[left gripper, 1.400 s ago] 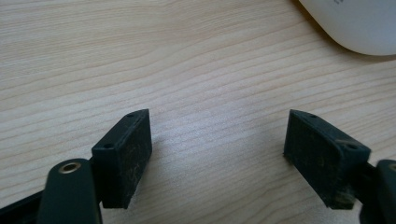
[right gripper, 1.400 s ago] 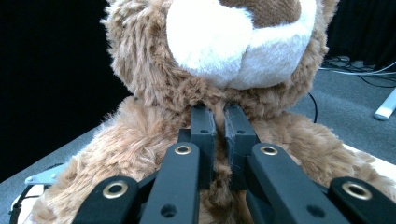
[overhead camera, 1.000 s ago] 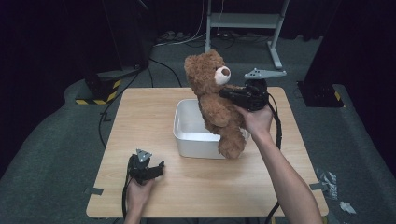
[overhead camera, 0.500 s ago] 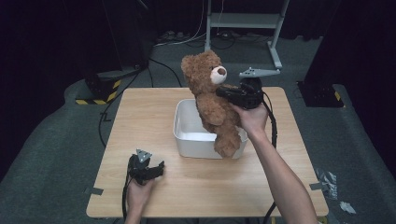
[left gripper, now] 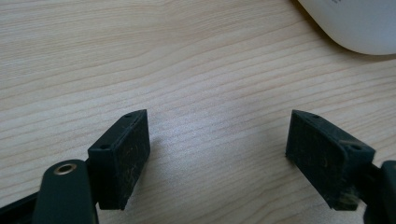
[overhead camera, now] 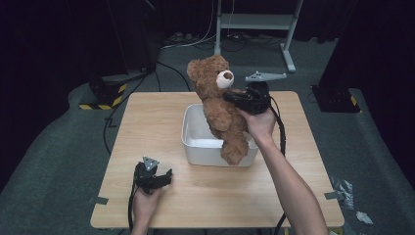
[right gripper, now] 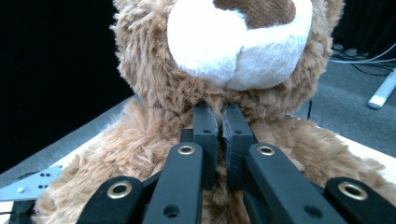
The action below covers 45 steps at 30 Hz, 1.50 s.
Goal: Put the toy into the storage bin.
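A brown teddy bear (overhead camera: 221, 110) hangs upright above a white bin (overhead camera: 195, 142), its feet over the bin's front right part. My right gripper (overhead camera: 230, 96) is shut on the fur at the bear's neck. In the right gripper view the two black jaws stand almost together under the bear's (right gripper: 154, 154) white muzzle, and the right gripper (right gripper: 220, 119) pinches a tuft of fur. My left gripper (overhead camera: 164, 177) rests low on the table near its front edge, open. The left gripper (left gripper: 217, 154) has only bare wood between its wide-apart jaws.
The wooden table (overhead camera: 151, 117) is bare around the bin. A corner of the white bin (left gripper: 355, 23) lies ahead and to the right in the left gripper view. Cables and a metal stand (overhead camera: 254, 22) lie on the floor behind the table.
The right hand has carried the bear a little to the left and lower over the bin. The left hand has stayed put.
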### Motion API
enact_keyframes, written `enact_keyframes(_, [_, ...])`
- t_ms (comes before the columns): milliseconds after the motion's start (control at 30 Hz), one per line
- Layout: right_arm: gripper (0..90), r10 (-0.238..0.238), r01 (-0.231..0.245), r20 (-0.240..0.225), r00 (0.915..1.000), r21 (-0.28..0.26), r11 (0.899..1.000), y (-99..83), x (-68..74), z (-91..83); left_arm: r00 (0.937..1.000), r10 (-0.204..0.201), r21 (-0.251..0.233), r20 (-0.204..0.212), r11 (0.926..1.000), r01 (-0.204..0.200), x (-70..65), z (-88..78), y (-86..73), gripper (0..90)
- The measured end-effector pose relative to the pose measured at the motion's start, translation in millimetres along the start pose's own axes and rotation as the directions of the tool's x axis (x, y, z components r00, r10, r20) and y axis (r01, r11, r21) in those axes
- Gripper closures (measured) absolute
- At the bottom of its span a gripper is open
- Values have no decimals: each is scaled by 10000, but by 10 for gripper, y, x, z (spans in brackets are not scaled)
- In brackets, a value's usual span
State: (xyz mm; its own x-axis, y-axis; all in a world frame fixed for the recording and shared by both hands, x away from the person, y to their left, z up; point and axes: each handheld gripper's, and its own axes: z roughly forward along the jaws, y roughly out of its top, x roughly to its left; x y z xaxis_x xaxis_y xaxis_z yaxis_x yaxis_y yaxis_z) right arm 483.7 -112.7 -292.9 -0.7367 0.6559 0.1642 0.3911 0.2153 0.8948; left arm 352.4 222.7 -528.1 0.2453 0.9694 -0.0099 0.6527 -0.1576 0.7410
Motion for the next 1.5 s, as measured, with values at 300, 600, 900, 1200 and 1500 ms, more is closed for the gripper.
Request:
enact_keyframes(300, [870,134,-133,-16,9999,312,9994,-37,-24,138,10000,-4,1,-9,10000,4,-1,0,0,217])
enact_keyframes(600, [871,221,-221,6,9998,541,9983,-81,-40,223,10000,-4,0,-9,10000,4,-1,0,0,216])
enact_keyframes(900, [875,315,-312,-33,9995,652,9974,-106,-67,300,10000,-20,10,-39,10000,20,-2,1,2,217])
enact_keyframes(1200, [882,386,-378,-64,9992,935,9949,-161,-72,397,10000,-19,10,-39,10000,19,-2,1,2,217])
enact_keyframes(1500, [886,378,-366,-77,9993,1213,9919,-200,-65,479,10000,70,18,-54,10000,-70,4,0,4,217])
